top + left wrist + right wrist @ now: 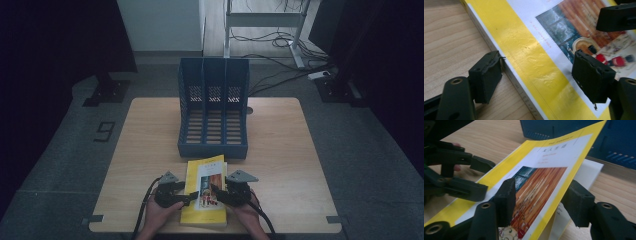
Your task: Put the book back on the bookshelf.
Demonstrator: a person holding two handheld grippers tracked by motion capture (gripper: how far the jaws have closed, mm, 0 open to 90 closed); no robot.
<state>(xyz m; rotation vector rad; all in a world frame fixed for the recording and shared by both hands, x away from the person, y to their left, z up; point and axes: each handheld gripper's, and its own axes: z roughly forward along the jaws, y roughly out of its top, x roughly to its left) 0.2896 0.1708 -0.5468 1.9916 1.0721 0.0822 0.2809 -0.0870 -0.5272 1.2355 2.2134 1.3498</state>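
Note:
A yellow book [205, 197] with a picture on its white front panel lies near the table's front edge. My left gripper [192, 196] is at the book's left side and stands open. In the left gripper view [540, 77] one jaw rests on the wood beside the spine and the other hovers over the cover [529, 50]. My right gripper [214, 192] is at the book's right side. In the right gripper view [541, 200] the front cover [544, 170] is lifted and its free edge runs between the two jaws, which stand apart from it. White pages [591, 173] show beneath.
A blue three-slot file rack [214, 115] stands on the wooden table [285, 145] just behind the book, its slots facing me. Cables and a desk frame [265, 20] lie on the floor beyond. The person's hands hold the grippers at the front edge.

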